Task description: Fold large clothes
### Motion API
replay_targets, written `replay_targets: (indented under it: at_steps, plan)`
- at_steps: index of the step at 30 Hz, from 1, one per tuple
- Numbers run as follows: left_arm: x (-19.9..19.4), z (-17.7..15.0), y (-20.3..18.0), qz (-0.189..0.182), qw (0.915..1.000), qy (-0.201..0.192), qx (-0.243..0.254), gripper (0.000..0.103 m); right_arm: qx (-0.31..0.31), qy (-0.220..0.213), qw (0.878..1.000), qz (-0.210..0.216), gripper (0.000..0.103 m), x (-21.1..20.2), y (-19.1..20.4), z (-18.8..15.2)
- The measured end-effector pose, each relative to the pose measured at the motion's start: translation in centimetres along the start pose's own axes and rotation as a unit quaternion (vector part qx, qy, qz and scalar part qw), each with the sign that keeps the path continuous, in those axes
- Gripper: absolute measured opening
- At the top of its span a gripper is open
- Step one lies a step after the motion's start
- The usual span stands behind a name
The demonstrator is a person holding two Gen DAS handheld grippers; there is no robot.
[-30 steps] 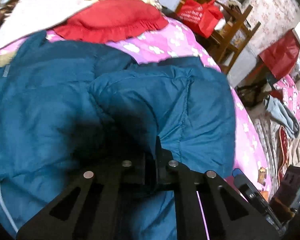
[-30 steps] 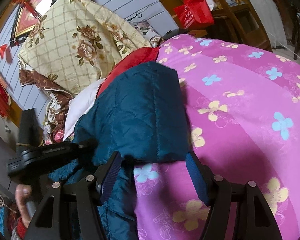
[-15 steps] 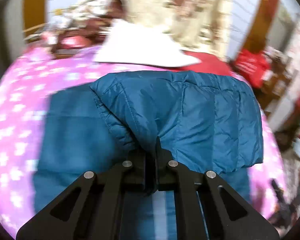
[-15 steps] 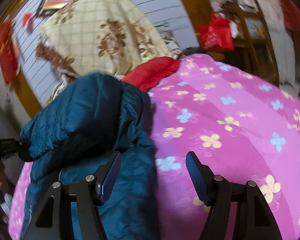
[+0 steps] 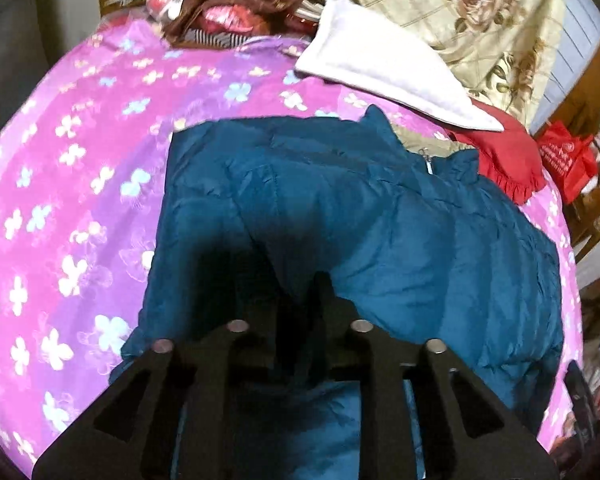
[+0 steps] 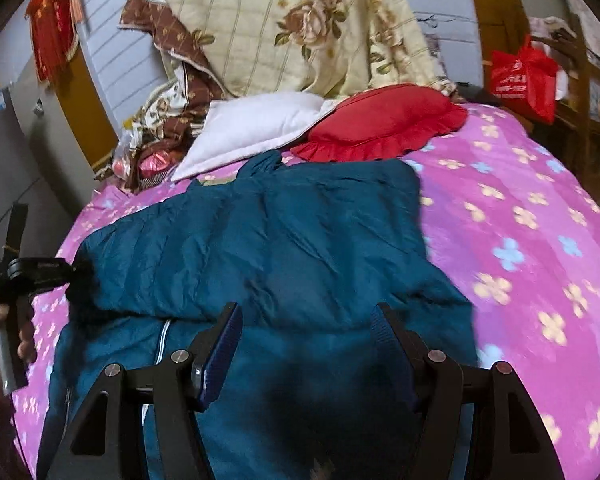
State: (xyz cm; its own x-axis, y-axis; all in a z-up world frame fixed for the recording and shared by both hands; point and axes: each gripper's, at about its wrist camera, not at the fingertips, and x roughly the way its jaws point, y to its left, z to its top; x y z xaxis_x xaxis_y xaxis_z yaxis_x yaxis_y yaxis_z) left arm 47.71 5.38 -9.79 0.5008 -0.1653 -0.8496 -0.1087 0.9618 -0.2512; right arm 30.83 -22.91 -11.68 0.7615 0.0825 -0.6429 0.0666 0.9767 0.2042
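The jacket [image 5: 380, 232], a teal padded one, lies spread on the bed [image 5: 60, 184], whose cover is pink with pale flowers. In the left wrist view the left gripper [image 5: 296, 292] sits low over the jacket's near part. Its 2 fingers stand close together with only a narrow gap, and a dark fold of the fabric rises between them, so it looks clenched on the jacket, though shadow hides the exact contact. Ahead of this gripper the jacket stretches away to its collar, where a zipper pull [image 5: 429, 162] shows beside a tan lining. Beyond the collar, ahead and to the right, a white pillow [image 5: 380, 68] overlaps a red cushion [image 5: 508, 160]. A floral quilt [image 5: 480, 20] is heaped behind both.

In the right wrist view the right gripper [image 6: 306, 344] hovers over the jacket [image 6: 280, 240] with its 2 blue-padded fingers [image 6: 220, 352] spread wide, released and holding nothing. The fabric lies under and between them. A folded layer of the jacket lies across the lower layer just ahead of the fingertips. Far to this gripper's left, at the jacket's edge, the left gripper [image 6: 78, 276] is seen side-on, gripped by a hand [image 6: 4, 340]. A red bag [image 6: 524, 76] hangs ahead to the far right, past the bed.
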Motion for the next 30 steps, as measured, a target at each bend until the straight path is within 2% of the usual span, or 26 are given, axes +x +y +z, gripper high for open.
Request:
replay_targets:
  at_steps: [2,4,5,10,16,18,21,26,28,30]
  plan:
    - [-0.4,0.2,1.1,-0.033,0.9991,-0.004,-0.024,0.027,-0.005,0.004,1.000,-0.020,0.066,1.5,0.5,0.7]
    - [-1.4,0.1,3.1,-0.068,0.9961,-0.016,-0.054,0.037,-0.009,0.014,0.999,-0.038,0.066,3.4,0.6,1.3]
    - [-1.9,0.0,4.1,-0.075,0.9947,-0.022,-0.067,0.039,-0.008,0.018,0.999,-0.047,0.066,4.2,0.4,1.5]
    - [-3.4,0.7,7.9,-0.081,0.9888,-0.040,-0.118,0.039,0.000,0.029,0.998,-0.064,0.066,6.0,-0.5,1.5]
    - [-1.9,1.1,5.8,-0.074,0.9927,-0.042,-0.085,0.044,-0.026,0.025,0.995,-0.088,0.066,7.0,0.2,0.8]
    - [-0.5,1.0,4.7,-0.053,0.9956,-0.031,-0.070,0.044,-0.023,0.027,0.996,-0.087,0.066,7.3,0.1,0.8]
    - [1.9,0.8,3.2,0.021,0.9990,-0.020,-0.034,0.044,-0.015,0.029,0.996,-0.080,0.067,7.8,-0.4,0.7]
    - [3.2,0.1,1.4,0.082,0.9960,-0.034,0.015,0.044,-0.015,0.034,0.997,-0.075,0.072,8.5,-0.7,0.5]
    - [2.8,-0.1,1.4,0.084,0.9959,-0.034,0.008,0.044,-0.020,0.035,0.996,-0.079,0.072,8.5,-0.5,0.5]
    - [1.9,-0.3,2.0,0.060,0.9977,-0.024,-0.018,0.044,-0.026,0.035,0.995,-0.085,0.072,7.7,-0.3,0.6]
